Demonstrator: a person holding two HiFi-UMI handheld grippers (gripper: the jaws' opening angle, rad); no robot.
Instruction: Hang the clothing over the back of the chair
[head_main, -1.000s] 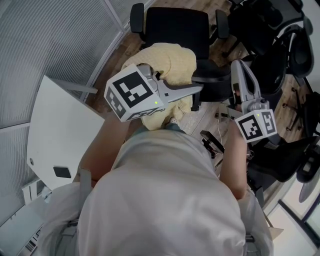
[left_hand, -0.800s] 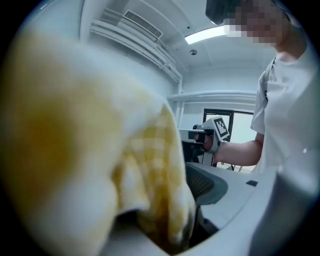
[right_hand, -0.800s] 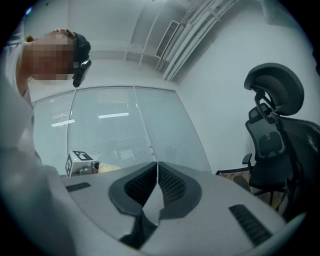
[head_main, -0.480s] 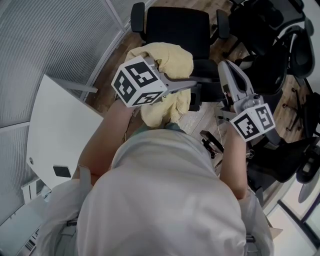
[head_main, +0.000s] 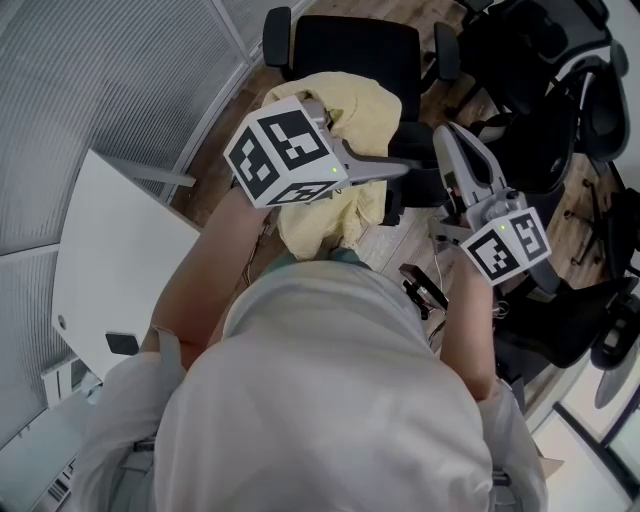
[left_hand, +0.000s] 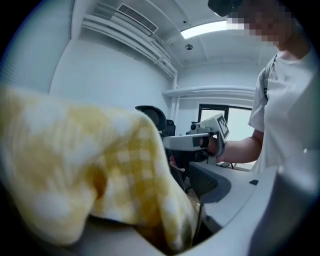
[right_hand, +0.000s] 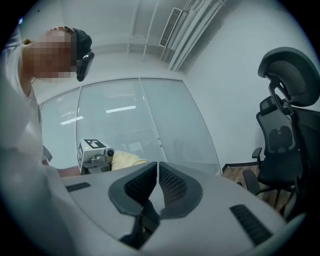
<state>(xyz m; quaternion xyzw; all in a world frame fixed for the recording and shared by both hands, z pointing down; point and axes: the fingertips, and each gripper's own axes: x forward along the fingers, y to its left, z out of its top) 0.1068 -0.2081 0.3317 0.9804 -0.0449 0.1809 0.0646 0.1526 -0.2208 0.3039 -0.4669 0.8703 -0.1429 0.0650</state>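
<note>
Left gripper (head_main: 396, 167) jaws are opening, yellow checked cloth (head_main: 345, 108) between them at black office chair (head_main: 352, 45) back; right gripper (head_main: 452, 148) closed, empty, just beside.

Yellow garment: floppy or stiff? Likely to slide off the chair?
Probably floppy: the garment sags in soft folds. Likely light, being loose checked cloth. Bunched rather than spread, it could slide off the chair.

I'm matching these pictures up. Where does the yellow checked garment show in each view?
Head view: the yellow checked garment is upper centre, on the black chair.
Left gripper view: it fills the left half, close up.
Right gripper view: a small patch left of centre, above the jaws.
Shared landmark: the shut right gripper, seen in all three.
</note>
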